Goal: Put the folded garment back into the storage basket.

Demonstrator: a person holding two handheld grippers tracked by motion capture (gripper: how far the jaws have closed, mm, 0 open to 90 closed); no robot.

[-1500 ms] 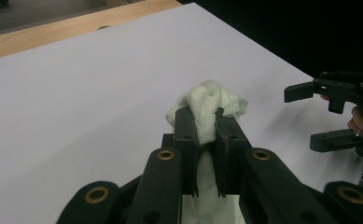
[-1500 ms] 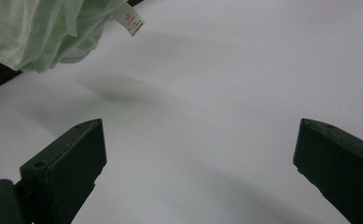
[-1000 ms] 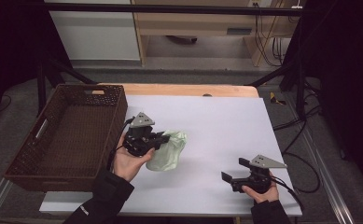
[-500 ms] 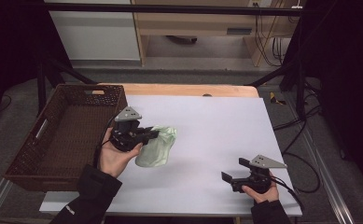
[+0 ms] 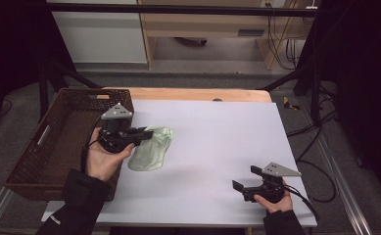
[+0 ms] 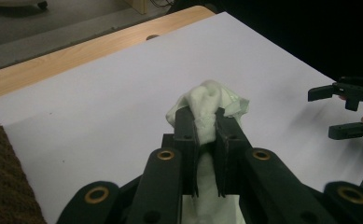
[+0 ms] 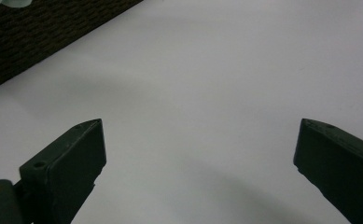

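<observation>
From the high view, the left tongs (image 5: 146,132) are pinched on a pale green cloth (image 5: 151,149) near the desk's (image 5: 217,147) left side, right next to the brown wicker basket (image 5: 56,142); the cloth's lower end droops toward the white surface. The right tongs (image 5: 247,178) sit wide open at the front right corner with nothing in them.

Left gripper view: jaws squeezed tight on a bunched fold of cloth (image 6: 207,107).

Right gripper view: jaws spread far apart over bare desk (image 7: 207,93), basket (image 7: 44,32) up top.

One pale green cloth (image 5: 151,149), one brown wicker basket (image 5: 56,142), two grippers.
</observation>
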